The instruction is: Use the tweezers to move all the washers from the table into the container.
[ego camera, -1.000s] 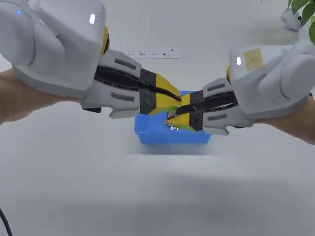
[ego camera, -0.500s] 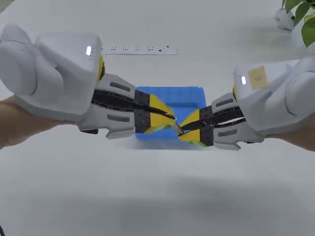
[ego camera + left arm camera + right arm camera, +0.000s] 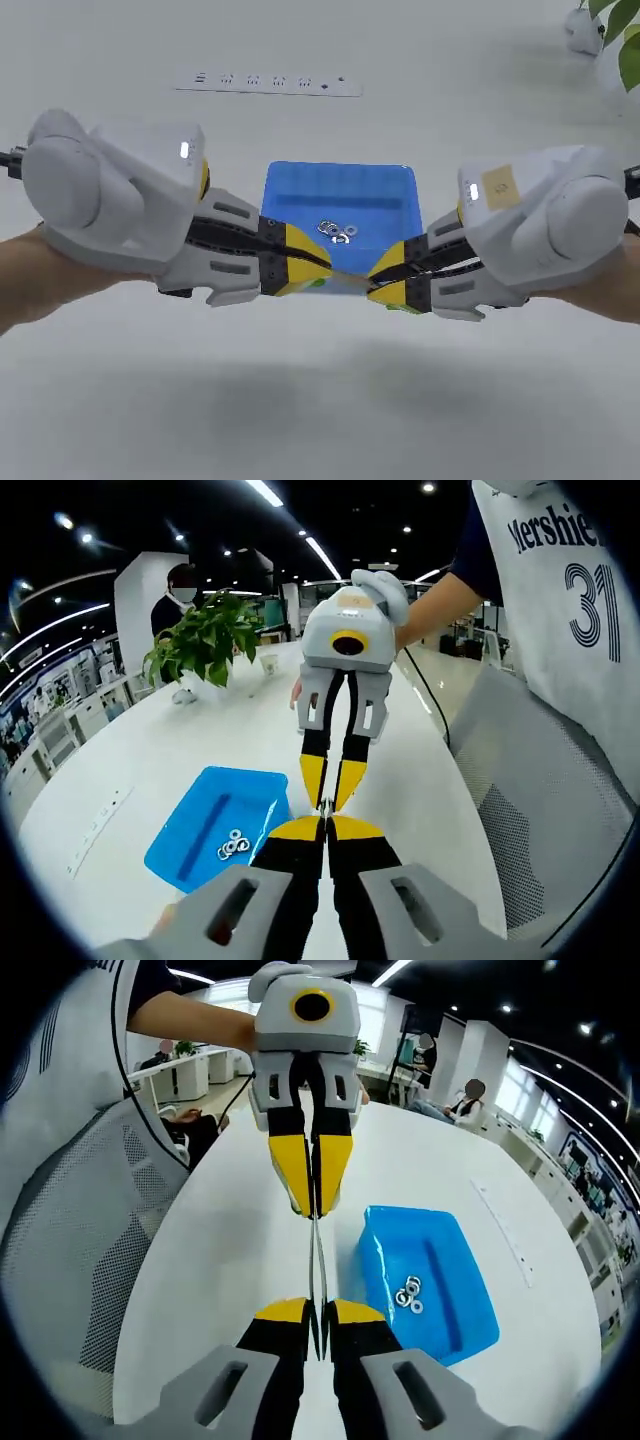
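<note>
The left hand-held gripper and right hand-held gripper point at each other, tips nearly meeting, level above the desk, just on the near side of the container. Both are clamped on the thin tweezers, one at each end. The blue container holds a small cluster of silvery washers.

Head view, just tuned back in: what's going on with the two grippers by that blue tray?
A person holds a gripper in each hand, tips pointing at each other beside the near side of the blue container. The left gripper and the right gripper both look shut on the thin metal tweezers, which span between them. A small cluster of washers lies in the container, which sits on the white table.
</note>
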`<control>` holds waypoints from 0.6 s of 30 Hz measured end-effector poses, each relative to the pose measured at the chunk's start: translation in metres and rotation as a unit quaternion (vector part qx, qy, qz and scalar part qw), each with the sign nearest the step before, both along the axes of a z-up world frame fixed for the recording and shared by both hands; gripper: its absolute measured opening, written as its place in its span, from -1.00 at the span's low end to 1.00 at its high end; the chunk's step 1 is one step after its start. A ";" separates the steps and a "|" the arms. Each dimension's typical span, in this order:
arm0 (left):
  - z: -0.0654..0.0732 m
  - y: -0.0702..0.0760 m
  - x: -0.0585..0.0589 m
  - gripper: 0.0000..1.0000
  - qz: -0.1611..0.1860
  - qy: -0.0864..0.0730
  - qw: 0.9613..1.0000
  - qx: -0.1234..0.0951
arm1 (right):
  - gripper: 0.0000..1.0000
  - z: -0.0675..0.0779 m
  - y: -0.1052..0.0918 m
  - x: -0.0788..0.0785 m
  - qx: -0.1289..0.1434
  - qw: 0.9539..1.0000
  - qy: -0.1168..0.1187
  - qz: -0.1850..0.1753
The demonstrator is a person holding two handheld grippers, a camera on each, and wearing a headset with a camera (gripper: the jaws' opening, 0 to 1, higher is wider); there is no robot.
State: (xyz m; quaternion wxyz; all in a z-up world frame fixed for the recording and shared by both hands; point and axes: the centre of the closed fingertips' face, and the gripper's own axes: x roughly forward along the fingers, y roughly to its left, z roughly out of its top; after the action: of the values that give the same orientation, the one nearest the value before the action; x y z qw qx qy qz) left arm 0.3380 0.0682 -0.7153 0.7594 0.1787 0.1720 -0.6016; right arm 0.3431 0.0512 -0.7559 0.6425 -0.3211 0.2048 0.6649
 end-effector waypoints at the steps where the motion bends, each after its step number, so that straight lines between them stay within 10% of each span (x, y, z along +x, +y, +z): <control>1: -0.005 0.001 0.000 -0.90 0.002 0.006 1.000 0.002 | -0.83 -0.003 -0.001 0.001 -0.004 1.000 0.000 0.000; 18: -0.073 0.008 0.006 -0.89 0.014 0.061 0.997 0.053 | -0.82 -0.049 -0.003 0.009 -0.061 0.998 0.014 -0.002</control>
State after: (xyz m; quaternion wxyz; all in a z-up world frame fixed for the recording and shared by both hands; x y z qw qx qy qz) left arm 0.3444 0.0758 -0.7887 0.7453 0.1794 0.2520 -0.5906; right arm 0.3518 0.0478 -0.8052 0.6202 -0.3496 0.2547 0.6544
